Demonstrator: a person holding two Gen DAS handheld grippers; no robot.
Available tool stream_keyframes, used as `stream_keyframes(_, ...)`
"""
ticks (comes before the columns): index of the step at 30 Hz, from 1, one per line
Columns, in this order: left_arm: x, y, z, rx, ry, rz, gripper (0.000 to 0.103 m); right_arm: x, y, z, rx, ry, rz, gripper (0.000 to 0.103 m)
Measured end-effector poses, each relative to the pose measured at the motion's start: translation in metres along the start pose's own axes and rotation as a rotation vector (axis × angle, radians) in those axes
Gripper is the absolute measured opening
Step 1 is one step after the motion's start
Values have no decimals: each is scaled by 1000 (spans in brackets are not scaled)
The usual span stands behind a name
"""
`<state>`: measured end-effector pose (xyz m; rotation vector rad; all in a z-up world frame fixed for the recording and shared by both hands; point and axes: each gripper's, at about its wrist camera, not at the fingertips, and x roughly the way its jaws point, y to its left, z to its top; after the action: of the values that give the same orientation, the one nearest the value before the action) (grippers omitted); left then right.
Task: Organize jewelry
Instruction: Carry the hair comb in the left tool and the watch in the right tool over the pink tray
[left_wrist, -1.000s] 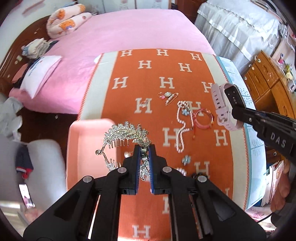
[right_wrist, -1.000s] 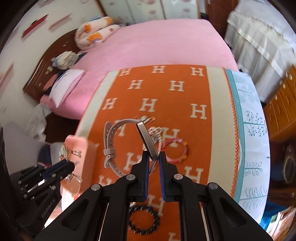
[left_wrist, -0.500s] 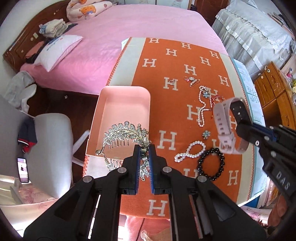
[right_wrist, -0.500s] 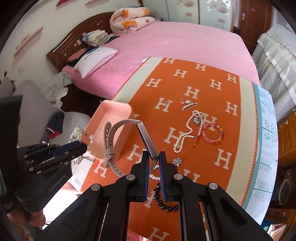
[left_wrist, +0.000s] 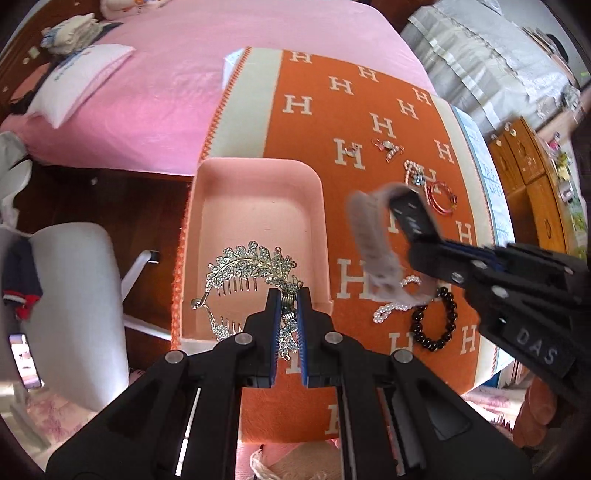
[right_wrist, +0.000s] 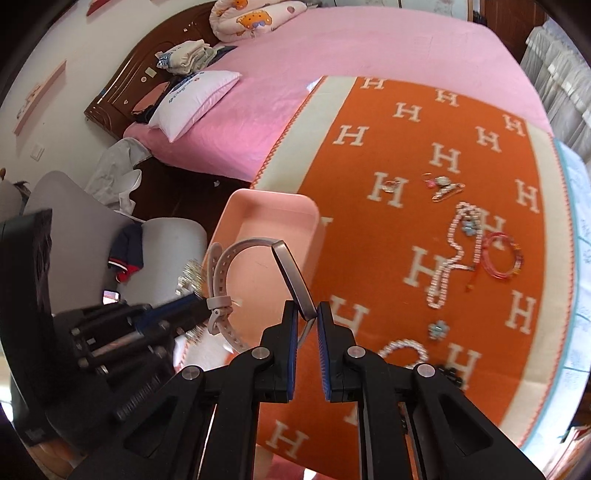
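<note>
Rhinestone comb (left_wrist: 251, 264), watch (right_wrist: 255, 284) — above pink tray (left_wrist: 255, 206)

both grippers point steeply downward. the left gripper (left_wrist: 287, 295) has its jaws clamped tight; the right gripper (right_wrist: 306, 313), close beside it, also has its jaws pinched nearly together.

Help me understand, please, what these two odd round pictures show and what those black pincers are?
Each picture comes from a fisheye camera on a hand-held two-finger gripper, looking along its fingers. The left gripper is shut on a rhinestone hair comb above a pink tray. The right gripper is shut on a smartwatch with a pale strap. Each view also catches the other gripper. On the orange blanket lie a pearl necklace, a red bangle and a black bead bracelet.
</note>
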<state>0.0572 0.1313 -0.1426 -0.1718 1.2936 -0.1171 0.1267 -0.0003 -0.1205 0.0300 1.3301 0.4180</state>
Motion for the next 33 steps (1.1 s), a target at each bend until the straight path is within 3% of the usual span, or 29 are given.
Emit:
stream_keyframes(8,36,5,8,56,59,-77,6,69,5,35,70,48,53,10)
stream_keyframes(23,71,13,19,97,104,-64,7,174,2,72,88,133,58,11)
stream_keyframes(26,73,11,19,101,125,-78,16,186,2,75,87,151,81,17)
stream_keyframes(28,73,12,18,108,132,-83,29,189,2,76,92,153,102,24)
stream_keyframes(30,71,9,17,117,130,-86,49,191,3,78,96,148,116,31)
stream_keyframes(33,67,6,16,125,124,-86,52,188,8,78,89,136,116,34)
